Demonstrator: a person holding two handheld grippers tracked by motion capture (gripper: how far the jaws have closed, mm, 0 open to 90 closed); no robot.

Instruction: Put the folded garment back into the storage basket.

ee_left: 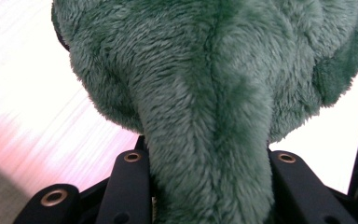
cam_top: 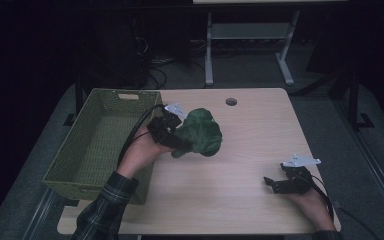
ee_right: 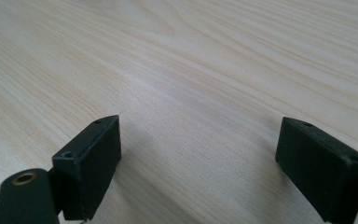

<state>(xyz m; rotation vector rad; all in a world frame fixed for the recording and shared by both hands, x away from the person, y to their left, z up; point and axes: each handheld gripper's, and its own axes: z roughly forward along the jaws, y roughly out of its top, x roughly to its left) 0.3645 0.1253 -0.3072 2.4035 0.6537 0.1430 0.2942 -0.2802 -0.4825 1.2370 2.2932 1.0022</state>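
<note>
Now your left gripper (cam_top: 172, 134) pinches the green plush toy (cam_top: 200, 132) mid-frame, presumably bound for the basket (cam_top: 92, 145) at left; your right gripper (cam_top: 280, 184) idles, fingers spread.

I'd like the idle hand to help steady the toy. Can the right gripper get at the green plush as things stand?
Probably yes: the right gripper is open and empty, with only bare table between it and the plush.

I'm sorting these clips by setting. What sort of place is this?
Probably a lab or workshop set up for recording, not a home: a plain wooden table with a cable hole, tangled cables on a grey floor, and a metal-framed workbench behind, in dim surroundings.
</note>
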